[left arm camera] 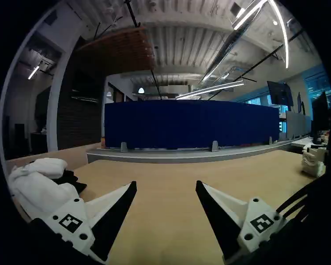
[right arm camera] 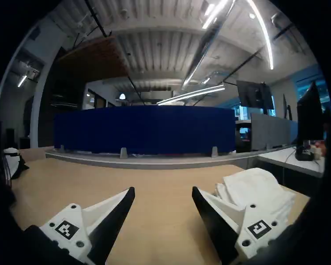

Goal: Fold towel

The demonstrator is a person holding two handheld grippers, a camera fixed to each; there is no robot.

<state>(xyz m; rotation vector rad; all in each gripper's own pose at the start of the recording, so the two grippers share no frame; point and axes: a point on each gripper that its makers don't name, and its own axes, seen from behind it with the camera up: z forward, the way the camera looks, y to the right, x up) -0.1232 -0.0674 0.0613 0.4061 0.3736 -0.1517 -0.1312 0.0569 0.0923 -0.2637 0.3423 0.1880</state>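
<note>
Hovering over the surface [left arm camera: 174, 172], your left claw [left arm camera: 165, 182] and right claw [right arm camera: 163, 188] both gape wide, holding nothing; the crumpled towel heap [left arm camera: 37, 185] lies off the left claw's left side, so that hand is nearer, while a folded stack [right arm camera: 253, 187] sits just beside the right claw

The left gripper [left arm camera: 165, 183] has two wedge-shaped white fingers [left arm camera: 99, 205] tapering to points, each faced with black on its inner side. Each carries a square black-and-white marker [left arm camera: 70, 222] with small round screw holes [left arm camera: 254, 200] around it. Thin black cables [left arm camera: 293, 201] arc beside one finger. The right gripper [right arm camera: 162, 189] has matching white fingers [right arm camera: 97, 210], black inner faces, a marker [right arm camera: 258, 229] and screw holes [right arm camera: 73, 206].
</note>
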